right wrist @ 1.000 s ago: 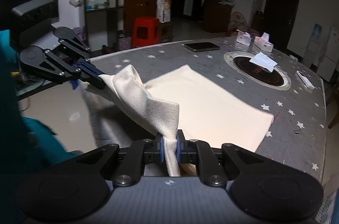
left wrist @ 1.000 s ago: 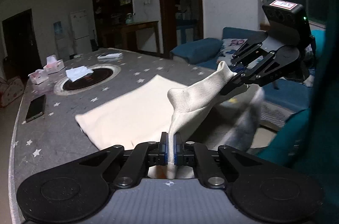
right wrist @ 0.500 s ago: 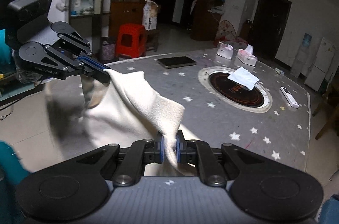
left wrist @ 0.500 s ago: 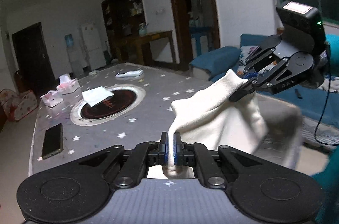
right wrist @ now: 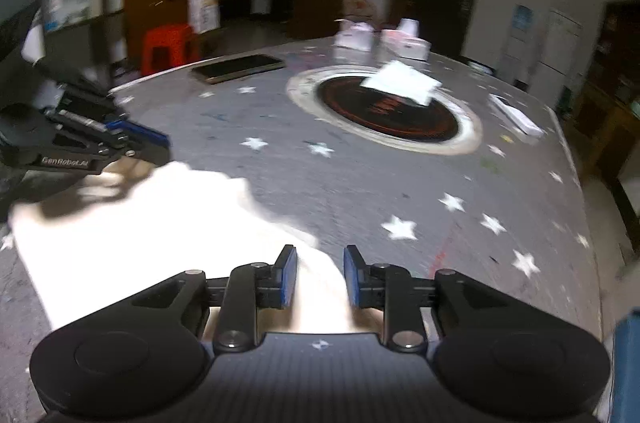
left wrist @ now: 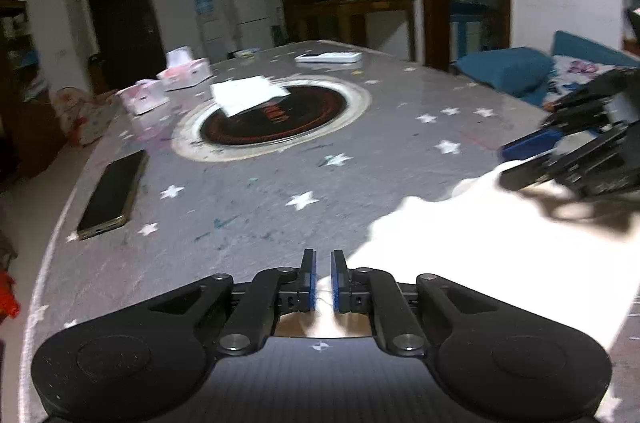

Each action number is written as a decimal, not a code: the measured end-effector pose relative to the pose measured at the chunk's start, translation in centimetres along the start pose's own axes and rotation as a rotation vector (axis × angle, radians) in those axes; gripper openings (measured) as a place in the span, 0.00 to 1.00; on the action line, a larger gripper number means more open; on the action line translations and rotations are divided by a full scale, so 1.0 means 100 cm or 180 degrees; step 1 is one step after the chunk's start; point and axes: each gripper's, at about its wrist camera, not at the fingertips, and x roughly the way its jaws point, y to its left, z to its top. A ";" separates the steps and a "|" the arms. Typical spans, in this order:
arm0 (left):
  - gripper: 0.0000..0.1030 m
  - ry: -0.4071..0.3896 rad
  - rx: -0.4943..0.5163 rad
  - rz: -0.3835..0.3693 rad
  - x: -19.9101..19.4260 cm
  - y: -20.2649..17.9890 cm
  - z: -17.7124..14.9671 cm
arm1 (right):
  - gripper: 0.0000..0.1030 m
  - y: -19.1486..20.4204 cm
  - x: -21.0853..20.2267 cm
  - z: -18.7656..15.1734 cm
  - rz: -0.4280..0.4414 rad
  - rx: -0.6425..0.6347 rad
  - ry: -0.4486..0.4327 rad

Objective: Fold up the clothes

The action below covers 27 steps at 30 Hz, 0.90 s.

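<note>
Soft, light cream cloth point(right wrist: 132, 239) on tabletop point(left wrist: 248, 191) — limp, best pinched at corners. Left claw point(left wrist: 323, 277) barely parted, right claw point(right wrist: 320, 275) opening — cloth released, nothing clamped.

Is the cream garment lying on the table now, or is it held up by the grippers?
Lying on the table: the cream garment rests flat, and the opening right gripper shows a gap beside each pad.

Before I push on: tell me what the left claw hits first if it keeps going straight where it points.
Most likely the bare grey star-patterned table just ahead of the left claw; the cream cloth lies to its right. Depth is uncertain.
</note>
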 end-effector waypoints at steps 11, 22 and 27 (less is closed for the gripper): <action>0.09 -0.0200 -0.0435 -0.0310 -0.040 -0.013 0.010 | 0.15 -0.007 -0.028 -0.025 0.0040 0.0402 0.0010; 0.09 0.0096 -0.0480 -0.0477 -0.015 -0.032 0.003 | 0.16 -0.011 -0.019 -0.012 0.0041 0.0498 -0.0074; 0.09 0.0043 -0.0473 -0.0505 -0.009 -0.036 0.015 | 0.18 0.003 0.001 0.004 0.0164 0.0405 -0.0062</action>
